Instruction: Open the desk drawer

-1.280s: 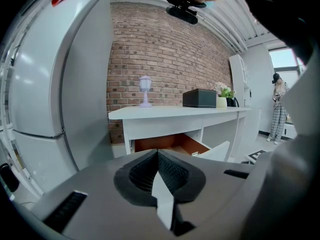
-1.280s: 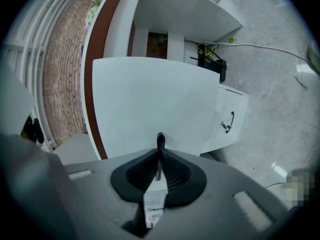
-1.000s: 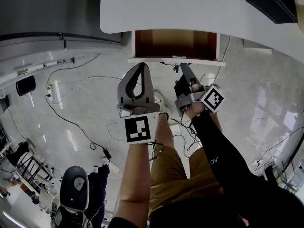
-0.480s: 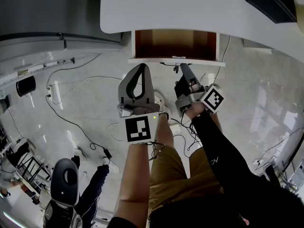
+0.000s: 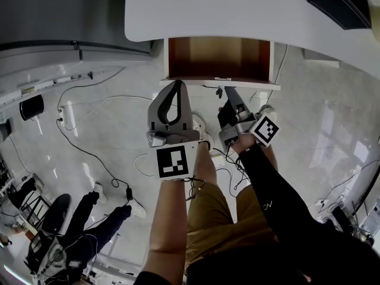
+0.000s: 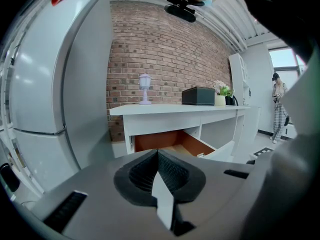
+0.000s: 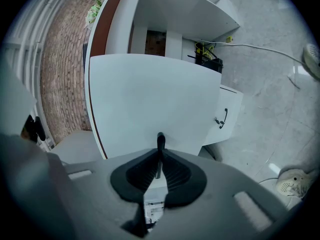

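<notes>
Right tool is clamped on the thin dark handle of the drawer. Its jaws are pressed together around the bar, and the white drawer front fills the right gripper view just ahead of it. Compared with a second ago, the drawer front sits slightly further out from under the surface and shows a little more of the brown inside. The right tool has come back with it by the same small amount.

Left tool hovers where it was, just beside the right tool and apart from the drawer front, with its jaws together and nothing between them. Well behind it and to its left, a person in dark trousers has shifted across the floor.

The drawer is partly open, with a white front, reddish-brown inner walls and a lighter bottom. In the left gripper view it lies ahead of the left tool, under the white surface. That surface carries a small lamp, a black box and a potted plant in front of a brick wall.
</notes>
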Action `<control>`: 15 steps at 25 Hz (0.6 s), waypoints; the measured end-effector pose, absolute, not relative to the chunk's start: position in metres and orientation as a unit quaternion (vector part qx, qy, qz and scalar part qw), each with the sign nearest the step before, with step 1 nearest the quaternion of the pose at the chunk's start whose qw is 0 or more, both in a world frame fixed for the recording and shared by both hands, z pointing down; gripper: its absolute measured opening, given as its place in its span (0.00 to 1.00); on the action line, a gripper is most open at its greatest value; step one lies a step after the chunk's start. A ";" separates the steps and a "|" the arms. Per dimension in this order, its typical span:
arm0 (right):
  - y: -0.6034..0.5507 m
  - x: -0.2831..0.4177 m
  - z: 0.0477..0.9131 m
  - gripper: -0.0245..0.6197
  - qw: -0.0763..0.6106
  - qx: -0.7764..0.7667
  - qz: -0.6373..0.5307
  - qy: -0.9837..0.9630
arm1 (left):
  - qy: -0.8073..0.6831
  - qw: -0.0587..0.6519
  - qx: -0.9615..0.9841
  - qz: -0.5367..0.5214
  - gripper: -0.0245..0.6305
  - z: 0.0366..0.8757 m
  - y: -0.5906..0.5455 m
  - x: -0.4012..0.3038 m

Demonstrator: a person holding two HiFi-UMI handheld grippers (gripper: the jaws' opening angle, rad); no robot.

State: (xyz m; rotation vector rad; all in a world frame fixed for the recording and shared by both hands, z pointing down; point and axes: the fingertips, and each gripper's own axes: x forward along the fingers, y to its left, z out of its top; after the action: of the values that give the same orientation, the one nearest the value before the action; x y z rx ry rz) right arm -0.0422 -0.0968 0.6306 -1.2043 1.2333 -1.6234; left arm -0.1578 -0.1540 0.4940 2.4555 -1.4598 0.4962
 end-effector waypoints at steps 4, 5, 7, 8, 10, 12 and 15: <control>-0.075 -0.048 0.623 0.08 0.378 -0.470 -0.635 0.483 | -0.499 0.119 0.842 0.165 0.05 0.487 -0.137 -0.159; -0.069 -0.050 0.621 0.08 0.378 -0.470 -0.635 0.483 | -0.499 0.118 0.842 0.165 0.05 0.485 -0.132 -0.161; -0.060 -0.055 0.617 0.08 0.377 -0.470 -0.635 0.483 | -0.501 0.117 0.842 0.162 0.05 0.481 -0.125 -0.164; -0.056 -0.056 0.617 0.08 0.376 -0.471 -0.636 0.482 | -0.501 0.117 0.842 0.161 0.05 0.480 -0.123 -0.165; -0.053 -0.058 0.620 0.08 0.373 -0.471 -0.639 0.479 | -0.504 0.117 0.840 0.161 0.05 0.482 -0.125 -0.165; -0.053 -0.058 0.624 0.08 0.369 -0.472 -0.644 0.476 | -0.509 0.118 0.837 0.163 0.05 0.485 -0.130 -0.166; -0.050 -0.059 0.628 0.08 0.366 -0.471 -0.650 0.471 | -0.511 0.119 0.835 0.164 0.05 0.486 -0.136 -0.166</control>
State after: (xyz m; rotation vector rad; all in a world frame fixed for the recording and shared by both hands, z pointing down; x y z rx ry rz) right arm -0.0593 -0.0504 0.6279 -1.2116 1.2101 -1.6703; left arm -0.1658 -0.1359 0.4864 2.4420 -1.4944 0.4788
